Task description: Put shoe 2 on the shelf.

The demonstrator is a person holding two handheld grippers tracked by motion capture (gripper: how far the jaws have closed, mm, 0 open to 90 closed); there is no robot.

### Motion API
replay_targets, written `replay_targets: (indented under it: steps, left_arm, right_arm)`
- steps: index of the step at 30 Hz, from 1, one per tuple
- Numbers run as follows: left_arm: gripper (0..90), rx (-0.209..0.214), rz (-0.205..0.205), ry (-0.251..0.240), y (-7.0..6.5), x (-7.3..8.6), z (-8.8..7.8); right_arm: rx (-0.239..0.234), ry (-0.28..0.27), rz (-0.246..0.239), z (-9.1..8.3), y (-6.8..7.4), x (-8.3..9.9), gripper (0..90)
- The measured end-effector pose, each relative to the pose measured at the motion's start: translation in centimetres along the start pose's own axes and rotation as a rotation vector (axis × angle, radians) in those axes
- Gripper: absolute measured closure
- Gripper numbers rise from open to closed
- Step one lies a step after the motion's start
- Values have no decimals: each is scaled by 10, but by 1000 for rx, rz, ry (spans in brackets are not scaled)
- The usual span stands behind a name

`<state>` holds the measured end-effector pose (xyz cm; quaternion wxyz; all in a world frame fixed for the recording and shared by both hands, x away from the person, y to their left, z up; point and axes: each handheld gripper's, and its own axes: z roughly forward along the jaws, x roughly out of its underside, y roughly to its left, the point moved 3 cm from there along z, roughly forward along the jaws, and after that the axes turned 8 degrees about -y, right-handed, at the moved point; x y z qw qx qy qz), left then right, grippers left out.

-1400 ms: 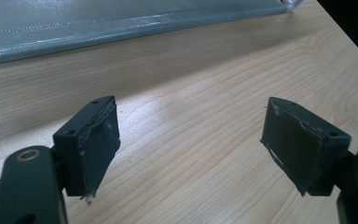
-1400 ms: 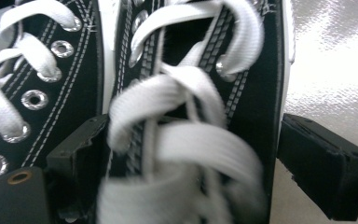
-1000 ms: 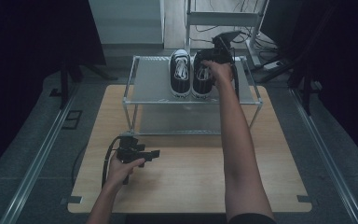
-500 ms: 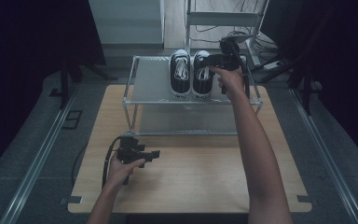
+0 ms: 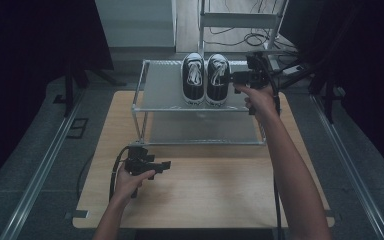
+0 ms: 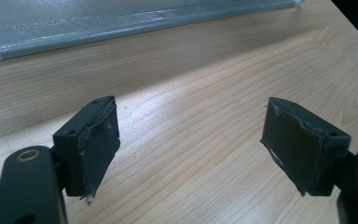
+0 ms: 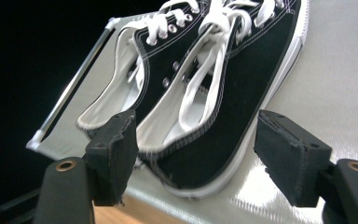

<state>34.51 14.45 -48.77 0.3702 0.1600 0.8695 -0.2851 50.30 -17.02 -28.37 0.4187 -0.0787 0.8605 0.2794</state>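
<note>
Since a second ago the right gripper (image 5: 237, 77) has drawn back from the pair of black canvas sneakers (image 5: 206, 79) to the right end of the metal shoe rack (image 5: 160, 87), jaws spread wide and empty. Both sneakers sit side by side on the rack's top shelf. On the wooden table (image 5: 205, 185), the left gripper (image 5: 164, 164) rests with jaws wide apart, holding nothing.

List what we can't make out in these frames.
- Toes of the two sneakers: cut off by the top edge of the right gripper view.
- Lower shelf of the rack: mostly hidden under the top shelf in the high view.
- Right gripper jaws: too small to read in the high view.
- Left gripper body: cut off by the left gripper view's bottom edge.
</note>
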Motion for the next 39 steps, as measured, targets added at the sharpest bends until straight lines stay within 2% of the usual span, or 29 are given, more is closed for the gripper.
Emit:
replay_targets:
  steps: [7, 12, 20, 29, 39]
  left_arm:
    - [194, 0, 1, -2, 0, -1, -2]
    - [194, -2, 1, -9, 1, -1, -4]
    - [194, 5, 7, -13, 0, -2, -5]
    - [195, 12, 15, -18, -3, -3, -7]
    - [195, 19, 23, -25, -4, -5, -8]
  right_arm:
    - [-80, -20, -43, -22, -2, 23, 328]
    - [-136, -29, -61, -34, -5, 45, 342]
    - [-190, -41, -99, -45, -14, 83, 354]
    - [-225, -42, -107, -45, -25, 121, 366]
    - [-229, -52, -113, -44, -27, 127, 360]
